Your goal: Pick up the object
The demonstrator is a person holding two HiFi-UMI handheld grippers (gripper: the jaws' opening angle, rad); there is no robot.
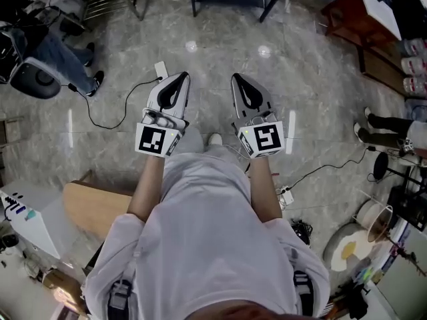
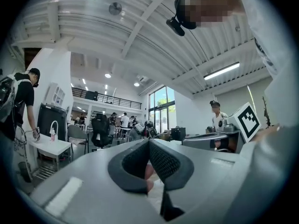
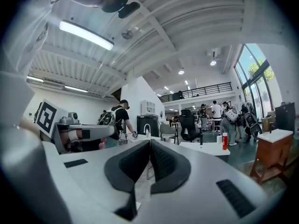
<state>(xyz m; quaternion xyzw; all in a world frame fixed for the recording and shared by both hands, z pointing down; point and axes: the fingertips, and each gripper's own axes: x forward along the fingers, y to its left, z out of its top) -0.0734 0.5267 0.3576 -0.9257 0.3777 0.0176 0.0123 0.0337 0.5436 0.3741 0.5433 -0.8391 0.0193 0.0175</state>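
No object to pick up can be told apart in any view. In the head view the person holds both grippers side by side at waist height above the floor, tips pointing forward. The left gripper (image 1: 179,79) has its jaws together with nothing held. The right gripper (image 1: 239,79) is likewise shut and empty. In the left gripper view the black pads (image 2: 163,160) meet at the tip of the left gripper (image 2: 149,142). The right gripper view shows the right gripper (image 3: 150,142) with its pads touching. Both cameras look level across a large hall.
A grey marble floor (image 1: 220,59) lies below. A white power strip (image 1: 161,69) with a black cable (image 1: 107,120) is just ahead on the left. A seated person's legs (image 1: 70,62) are far left, a wooden cabinet (image 1: 360,22) far right, a wooden board (image 1: 93,209) near left.
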